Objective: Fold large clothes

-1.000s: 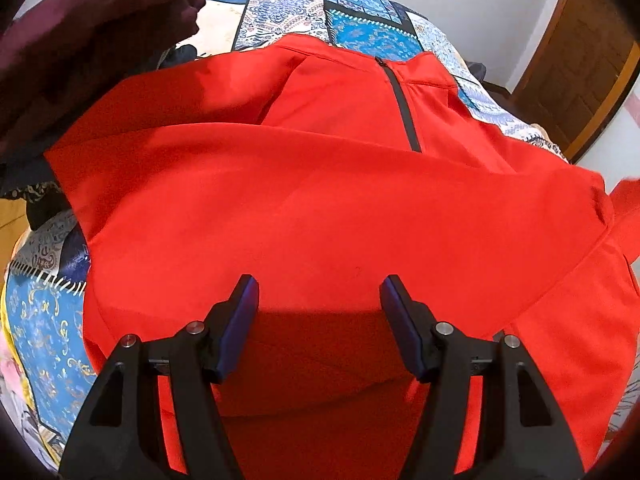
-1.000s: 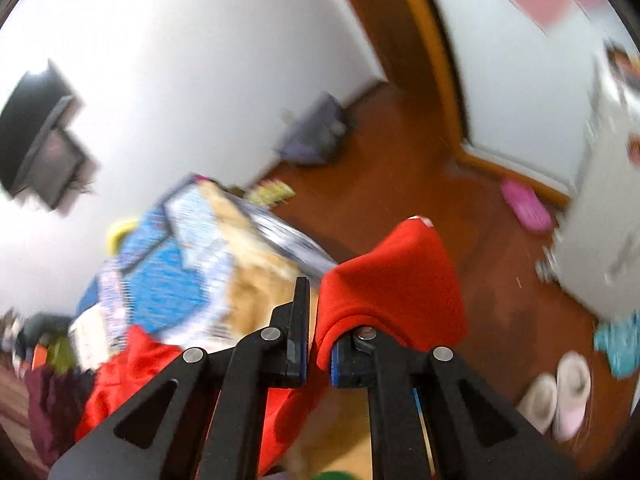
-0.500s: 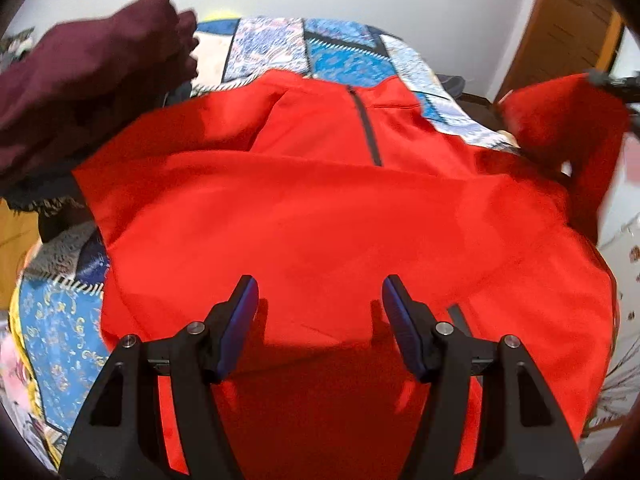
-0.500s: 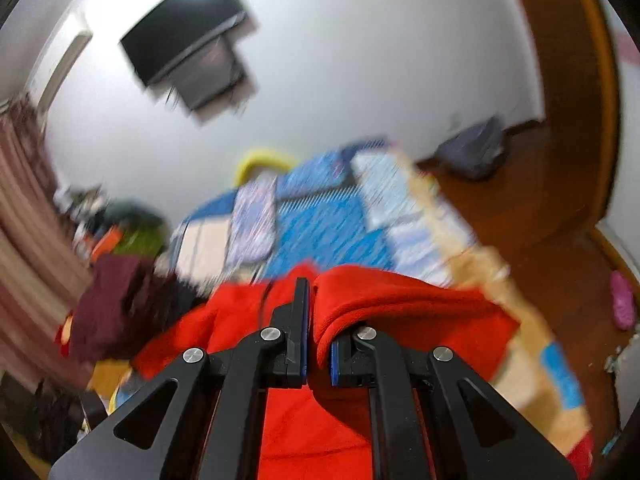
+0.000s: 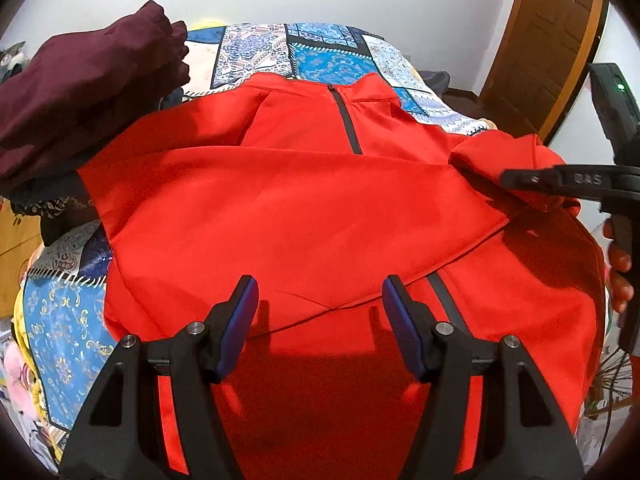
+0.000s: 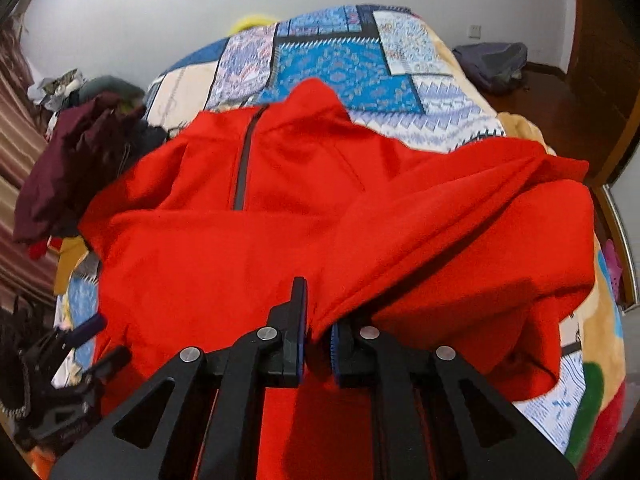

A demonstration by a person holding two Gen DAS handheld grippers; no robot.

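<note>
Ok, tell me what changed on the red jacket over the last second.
The right gripper swung the sleeve in from over the floor across the red jacket; its jaws are opening, cloth still between them. The left gripper stayed open and empty above the hem.

The room is bright. Light falls from above, and the left gripper [image 5: 320, 320] throws dark shadows on the red jacket [image 5: 300, 208] right under it. The red looks very strong, almost glowing. The left wrist picture is sharp. The right wrist picture is a bit blurry, most of all on the bed cover [image 6: 340, 60]. Both pictures bend round at the edges, and their corners are black
</note>
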